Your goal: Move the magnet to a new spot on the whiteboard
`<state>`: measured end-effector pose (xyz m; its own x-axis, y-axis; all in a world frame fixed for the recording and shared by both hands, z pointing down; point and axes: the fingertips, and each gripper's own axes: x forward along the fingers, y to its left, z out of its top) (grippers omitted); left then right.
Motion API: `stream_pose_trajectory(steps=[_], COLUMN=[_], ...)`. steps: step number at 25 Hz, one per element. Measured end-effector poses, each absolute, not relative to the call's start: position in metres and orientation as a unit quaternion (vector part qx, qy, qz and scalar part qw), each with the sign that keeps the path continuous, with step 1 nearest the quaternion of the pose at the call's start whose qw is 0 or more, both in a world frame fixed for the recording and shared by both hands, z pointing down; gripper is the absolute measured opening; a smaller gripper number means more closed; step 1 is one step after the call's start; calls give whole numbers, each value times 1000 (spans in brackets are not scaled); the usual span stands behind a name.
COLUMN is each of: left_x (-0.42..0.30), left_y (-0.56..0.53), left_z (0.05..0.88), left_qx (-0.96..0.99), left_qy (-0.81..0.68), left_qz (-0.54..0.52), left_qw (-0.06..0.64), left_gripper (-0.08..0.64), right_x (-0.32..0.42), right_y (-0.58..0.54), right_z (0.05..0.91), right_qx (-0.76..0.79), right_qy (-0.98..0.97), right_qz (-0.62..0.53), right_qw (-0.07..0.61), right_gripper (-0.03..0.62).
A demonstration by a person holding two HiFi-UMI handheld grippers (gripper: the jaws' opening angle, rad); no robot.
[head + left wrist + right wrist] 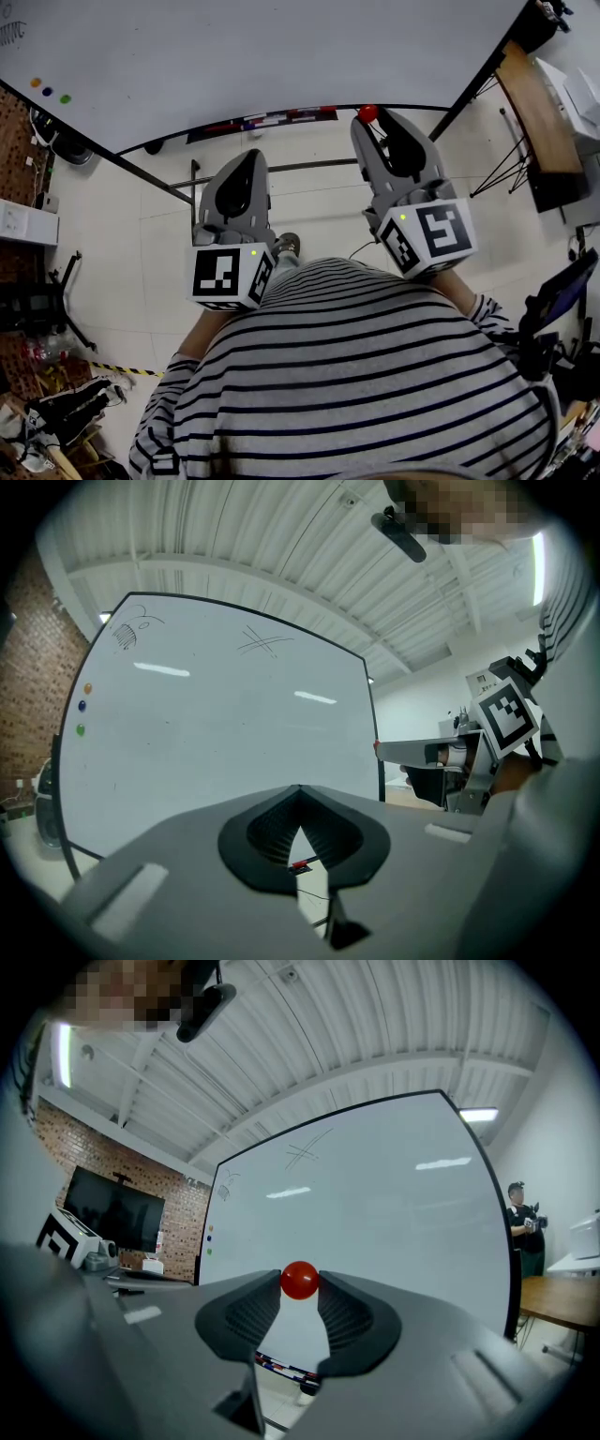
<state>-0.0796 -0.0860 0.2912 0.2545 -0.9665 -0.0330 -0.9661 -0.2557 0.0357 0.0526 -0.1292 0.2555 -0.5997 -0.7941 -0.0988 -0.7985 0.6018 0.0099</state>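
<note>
At the far left, three small round magnets, orange (36, 82), blue (49, 91) and green (65, 98), sit in a short row on the large white whiteboard with a black frame (262, 56), close to its left edge. A red-brown brick wall (23, 696) stands beside that edge. Moving right, the grey left gripper (251, 156) is held low in front of the person's black-and-white striped shirt (356, 375), pointing toward the floor below the board. Its dark ribbed fingers (262, 832) are clenched tip to tip, with nothing between them. Between the two grippers, the narrow tray under the board (272, 119) carries a few markers. Further right, the grey right gripper (369, 120) reaches higher, up to the board's lower edge. Its fingers (248, 1312) are grasping the small red ball-shaped magnet (300, 1280) at their very tips, one pad on each side of it. In the head view that magnet (367, 112) lies right at the black bottom frame of the board, and in the right gripper view it shows against the lower white surface. No view shows whether it touches the board. To the right of the board stands a brown wooden bench (539, 122), and a person (520, 1215) stands past the board's right edge.
</note>
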Motion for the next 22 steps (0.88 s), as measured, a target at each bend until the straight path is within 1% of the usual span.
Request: stream_pose_trajectory(steps=[11,17,22], left_x=[-82,-112,-129], left_y=[-97,-149,-185], left_z=[295,300,296], left_qx=[797,790,792], left_qy=[-603,-611,-608], left_qz=[-31,-32,-41], left_qw=[11,21,27], left_gripper=[17,17,17], right_x=[54,23,14], right_y=[-139,-192,-236], right_z=[261,263,246], right_qx=[-458,-449,-465], right_qy=[888,892,883], right_qz=[37,45,61], right_qw=[30,9,9], right_gripper=[124,124,124])
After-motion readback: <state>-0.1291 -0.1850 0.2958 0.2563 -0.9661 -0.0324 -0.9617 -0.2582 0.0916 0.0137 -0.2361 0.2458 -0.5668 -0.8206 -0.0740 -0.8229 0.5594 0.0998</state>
